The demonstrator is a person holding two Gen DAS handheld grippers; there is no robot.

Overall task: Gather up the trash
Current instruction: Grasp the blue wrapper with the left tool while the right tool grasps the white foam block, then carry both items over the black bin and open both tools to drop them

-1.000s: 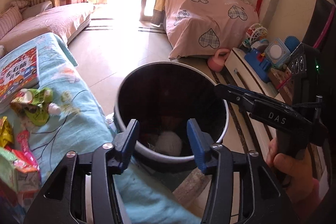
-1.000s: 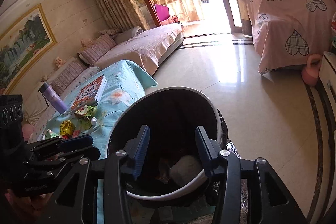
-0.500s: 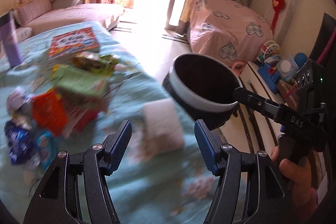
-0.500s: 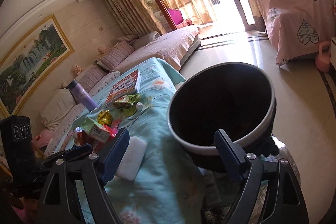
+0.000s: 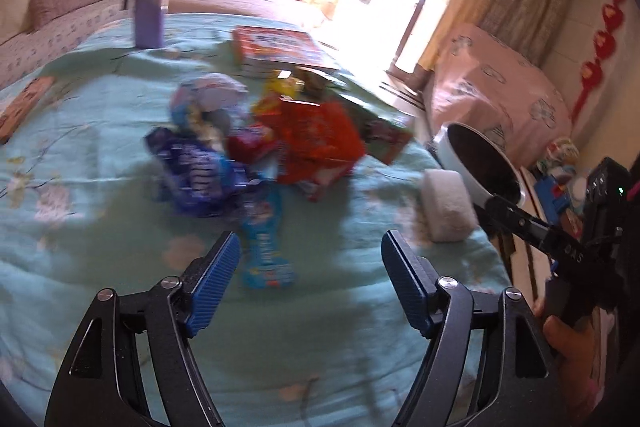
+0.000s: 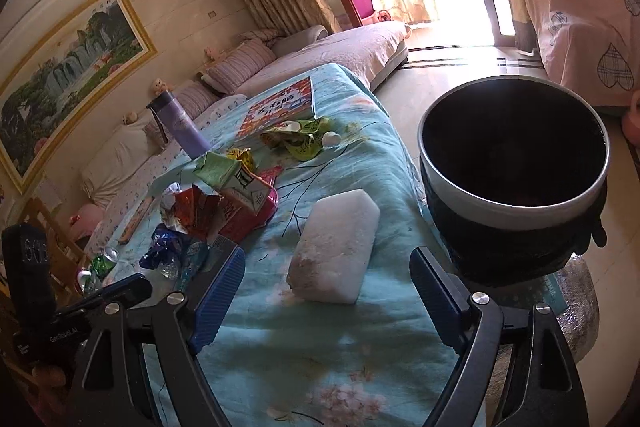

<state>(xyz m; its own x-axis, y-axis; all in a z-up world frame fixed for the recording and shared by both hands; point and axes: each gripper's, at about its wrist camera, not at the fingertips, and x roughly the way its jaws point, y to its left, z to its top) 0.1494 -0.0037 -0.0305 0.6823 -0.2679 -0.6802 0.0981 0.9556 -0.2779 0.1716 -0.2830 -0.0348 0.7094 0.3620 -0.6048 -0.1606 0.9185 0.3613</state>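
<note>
Mostly motion-blurred wrappers (image 5: 256,151), labels unreadable.

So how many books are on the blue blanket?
2. One colourful picture book lies at the far end of the blanket, behind the wrappers. A second thin book lies at the blanket's left edge. More could be hidden under the wrapper pile.

The left wrist view looks forward between its tongs (image 5: 310,283), low over the desk (image 5: 100,227), toward the wrappers (image 5: 280,147). The right wrist view looks between its own tongs (image 6: 326,291), close behind the white block (image 6: 334,247), bin (image 6: 514,163) ahead-right. Both views share desk, wrappers, block and bin.
</note>
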